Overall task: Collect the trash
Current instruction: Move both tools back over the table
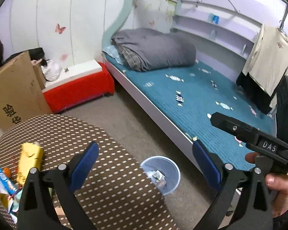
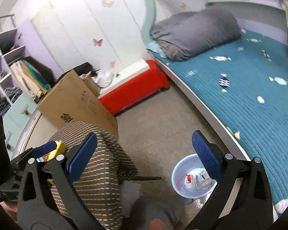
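Observation:
A small round table with a brown dotted cloth (image 1: 105, 172) holds trash at its left: a yellow packet (image 1: 29, 161) and blue-and-white wrappers (image 1: 3, 184). A pale blue bin (image 1: 163, 172) stands on the floor right of the table with wrappers inside; it also shows in the right wrist view (image 2: 192, 178). My left gripper (image 1: 146, 166) is open and empty above the table's right edge and the bin. My right gripper (image 2: 144, 157) is open and empty above the floor between table (image 2: 98, 164) and bin. The yellow packet (image 2: 57, 149) shows beside the left gripper there.
A bed with a teal quilt (image 1: 201, 99) and grey folded duvet (image 1: 153, 49) runs along the right. A red-sided bench (image 1: 80, 88) and a cardboard box (image 1: 13, 92) stand by the far wall. Clothes (image 1: 266, 61) hang at the right.

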`<state>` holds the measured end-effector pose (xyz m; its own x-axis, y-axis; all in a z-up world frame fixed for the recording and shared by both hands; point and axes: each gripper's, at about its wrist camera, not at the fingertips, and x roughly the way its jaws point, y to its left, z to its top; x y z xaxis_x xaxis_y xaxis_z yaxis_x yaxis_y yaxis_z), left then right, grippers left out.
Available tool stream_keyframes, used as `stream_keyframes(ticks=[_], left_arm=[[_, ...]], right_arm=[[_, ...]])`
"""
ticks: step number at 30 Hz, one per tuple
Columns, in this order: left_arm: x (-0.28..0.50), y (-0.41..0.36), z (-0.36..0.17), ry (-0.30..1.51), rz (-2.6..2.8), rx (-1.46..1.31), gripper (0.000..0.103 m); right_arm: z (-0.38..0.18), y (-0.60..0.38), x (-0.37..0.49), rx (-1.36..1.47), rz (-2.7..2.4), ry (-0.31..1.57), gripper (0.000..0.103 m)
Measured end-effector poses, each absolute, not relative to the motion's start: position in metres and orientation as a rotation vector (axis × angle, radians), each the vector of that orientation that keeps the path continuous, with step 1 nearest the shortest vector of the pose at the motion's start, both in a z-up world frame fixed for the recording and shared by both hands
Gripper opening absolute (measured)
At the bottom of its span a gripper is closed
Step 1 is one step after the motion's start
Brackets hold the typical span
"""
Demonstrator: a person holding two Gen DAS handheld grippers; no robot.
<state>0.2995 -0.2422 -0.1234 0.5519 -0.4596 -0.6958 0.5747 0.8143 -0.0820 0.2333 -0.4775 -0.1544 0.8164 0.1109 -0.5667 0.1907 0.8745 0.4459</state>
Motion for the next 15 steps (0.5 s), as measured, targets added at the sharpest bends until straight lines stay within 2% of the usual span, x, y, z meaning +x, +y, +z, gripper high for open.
stream_keyframes(ticks=[15], left_arm=[[0.277,-0.117,-0.103,0.684,-0.447,0.091,0.096]], right_arm=[[-0.110,-0.360,0.254,0.342,0.134,0.598,0.097]])
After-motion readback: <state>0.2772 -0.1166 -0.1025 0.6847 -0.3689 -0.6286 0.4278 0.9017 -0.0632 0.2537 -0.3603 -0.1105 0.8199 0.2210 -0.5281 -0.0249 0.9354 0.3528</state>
